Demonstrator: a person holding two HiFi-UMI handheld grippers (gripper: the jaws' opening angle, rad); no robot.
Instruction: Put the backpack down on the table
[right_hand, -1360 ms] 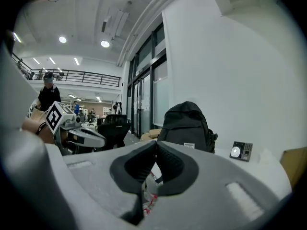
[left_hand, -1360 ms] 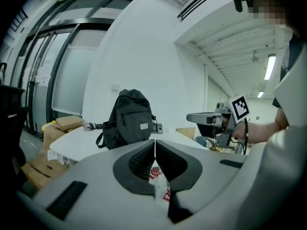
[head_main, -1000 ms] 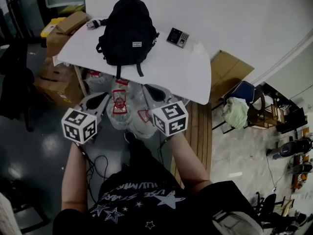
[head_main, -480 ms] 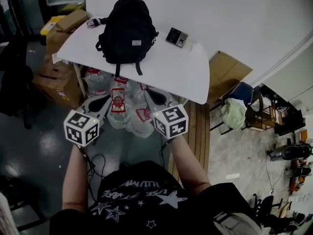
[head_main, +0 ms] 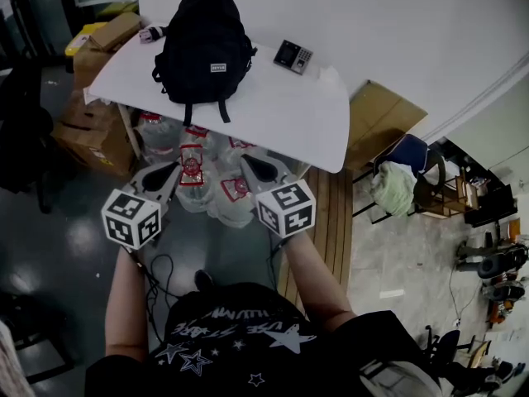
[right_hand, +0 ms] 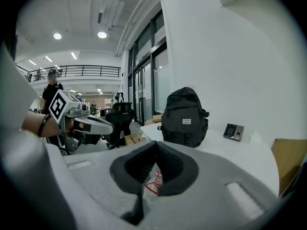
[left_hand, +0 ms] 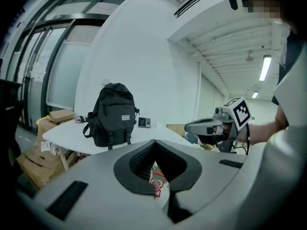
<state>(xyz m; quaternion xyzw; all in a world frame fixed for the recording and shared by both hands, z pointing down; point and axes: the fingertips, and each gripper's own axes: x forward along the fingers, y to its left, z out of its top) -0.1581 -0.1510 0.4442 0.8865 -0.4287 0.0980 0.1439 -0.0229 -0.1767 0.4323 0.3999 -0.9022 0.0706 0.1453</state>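
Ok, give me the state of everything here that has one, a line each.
backpack: upright on the table, nothing gripping it.
left gripper: jaws shut, empty, short of the table.
right gripper: jaws shut, empty, short of the table.
keypad device: lying flat on the table, apart from the backpack.
water bottles: standing under the table.
cardboard box: closed, at the table's far left corner.

I see my right gripper (right_hand: 155,147) with jaws together, nothing between them. Ahead, the backpack (right_hand: 184,115) stands upright on the table (right_hand: 225,153), a keypad (right_hand: 233,131) apart to its right. The left gripper (right_hand: 88,125) hangs off the table's left edge.
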